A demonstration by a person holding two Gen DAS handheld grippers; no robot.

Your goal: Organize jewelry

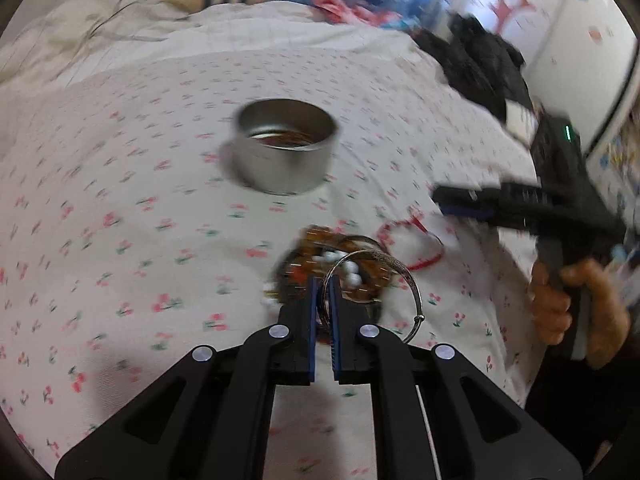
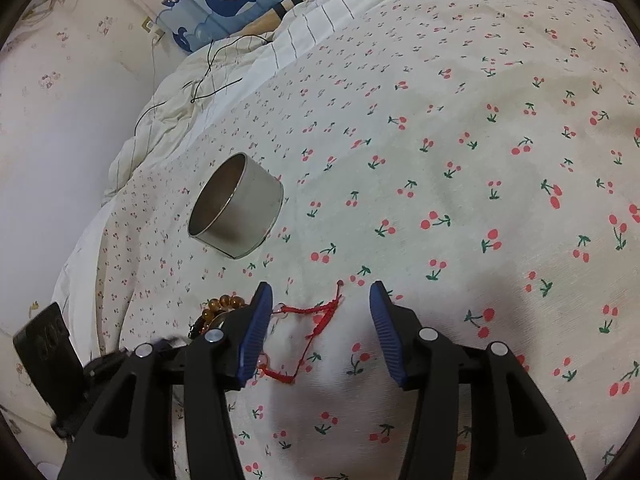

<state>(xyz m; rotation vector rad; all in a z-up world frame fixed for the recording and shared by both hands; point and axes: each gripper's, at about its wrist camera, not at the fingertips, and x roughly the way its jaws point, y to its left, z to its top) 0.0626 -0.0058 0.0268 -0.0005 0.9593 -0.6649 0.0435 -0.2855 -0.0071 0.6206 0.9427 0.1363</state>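
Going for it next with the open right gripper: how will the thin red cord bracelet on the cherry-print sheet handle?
The red cord bracelet lies in slack kinks, so it is probably floppy and will dangle. It looks thin and light; the pads may pinch the sheet too.

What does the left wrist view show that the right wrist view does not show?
Only the left wrist view shows the silver bangle clamped in the shut left gripper, white beads, something reddish inside the round tin, and the hand holding the right gripper's handle.

Only the right wrist view shows the right gripper open over the red string bracelet, not pressing on it, and a black cable near the pillow.

Both views show the tin, the red bracelet, the amber bead bracelet and the cherry-print sheet.
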